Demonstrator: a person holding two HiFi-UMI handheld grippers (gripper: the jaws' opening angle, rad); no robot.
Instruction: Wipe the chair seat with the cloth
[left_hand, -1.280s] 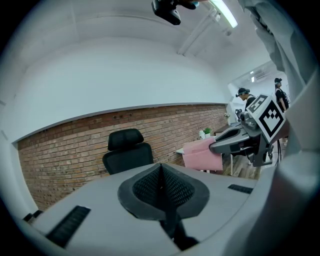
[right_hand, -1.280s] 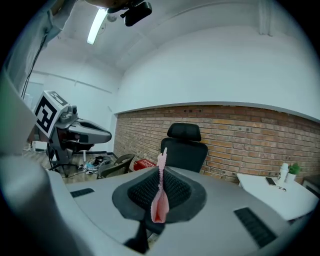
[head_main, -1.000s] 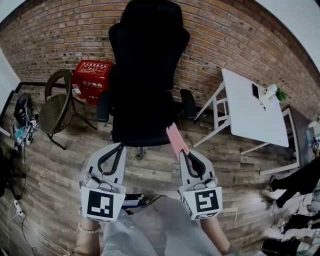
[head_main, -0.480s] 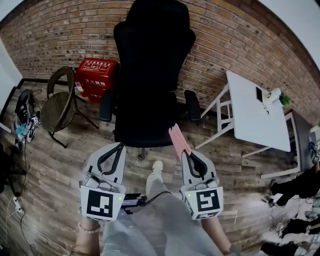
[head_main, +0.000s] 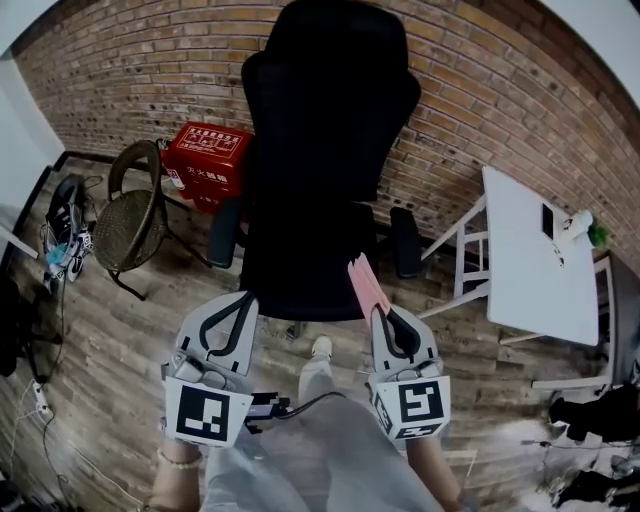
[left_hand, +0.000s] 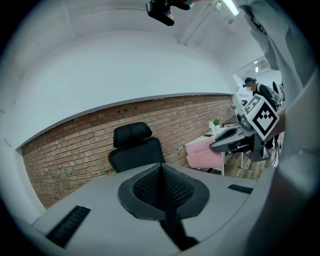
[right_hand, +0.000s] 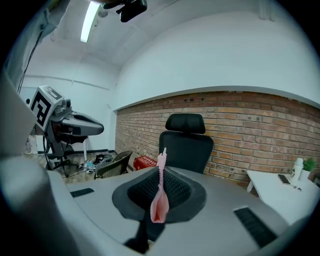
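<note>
Both grippers are held low in front of the person, side by side and apart, pointing at 12 toward the office chair (head_main: 322, 110). Left gripper (left_hand: 161, 167): fingers pressed together, nothing between them. Right gripper (right_hand: 160, 172): fingers pinching the pink cloth (right_hand: 159, 202). The cloth sits edge-on in the seam, with a strip sticking out past the tips at 12 and a folded loop bulging out on the near side at 6. In the head view the cloth runs from the right tips toward 11, and its far end overlaps the front-right edge of the chair seat (head_main: 300, 275); can't tell if it touches the seat. The left tips sit at the seat's front-left corner; contact is unclear there too. The seat is black. The chair stands in front of the brick wall (head_main: 480, 110), with backrest and headrest at 12. The red box (head_main: 208, 158) sits on the floor at 10 of the seat, the wicker chair (head_main: 128, 215) at 9, and the white table (head_main: 535, 260) at 3, with small items at its far end. A shoe (head_main: 321, 347) rests on the plank floor (head_main: 100, 330) between the two grippers, at 6 of the seat's front edge.
</note>
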